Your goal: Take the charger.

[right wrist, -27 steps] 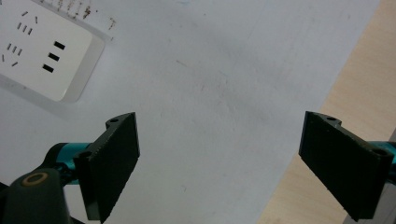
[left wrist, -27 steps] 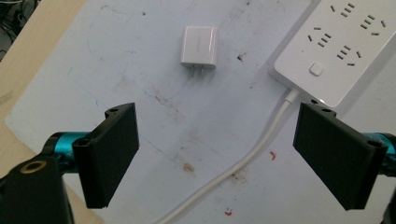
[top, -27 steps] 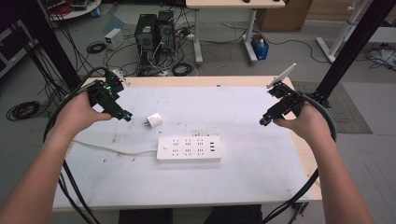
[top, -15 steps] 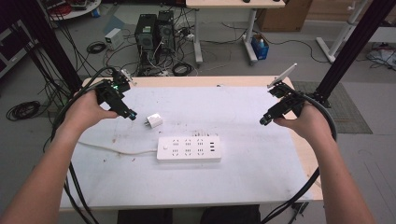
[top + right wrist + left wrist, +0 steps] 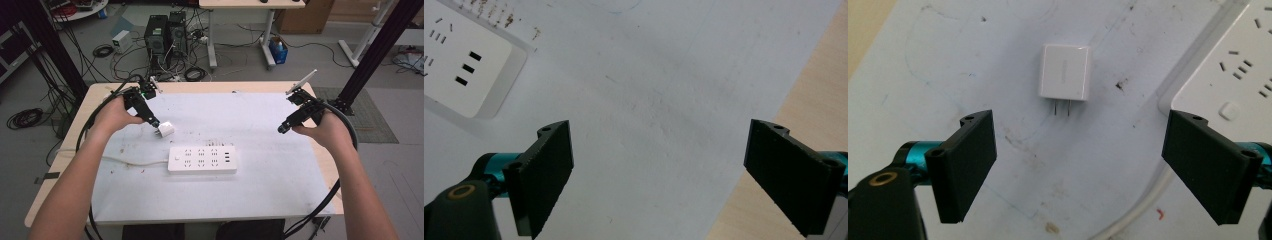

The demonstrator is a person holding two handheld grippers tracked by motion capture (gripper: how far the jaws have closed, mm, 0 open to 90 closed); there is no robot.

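Prongs of the white wall charger point(image 5: 1065, 73) point back toward the left gripper point(image 5: 1078, 165), and the block lies flat on the white tabletop point(image 5: 260, 125) just ahead of those jaws, so it looks set up to be taken by its two flat sides. Beside it, toward the person, the white power strip point(image 5: 202, 159) lies face up with its sockets free and its cord point(image 5: 125, 161) running off toward the table's left edge; a likely aim, judged from this layout alone, is seating the charger in one of those sockets.

The left gripper's jaws stand wide apart with nothing between them, the charger centred in the gap but beyond the tips. In the high view the left hand point(image 5: 116, 113) holds the tool angled forward and down, tips almost at the charger.

The right gripper point(image 5: 283, 129) is likewise spread and empty, held low over bare tabletop near the right edge, well apart from the charger, with the strip's end off to its side; the right hand point(image 5: 324, 131) seems to be waiting
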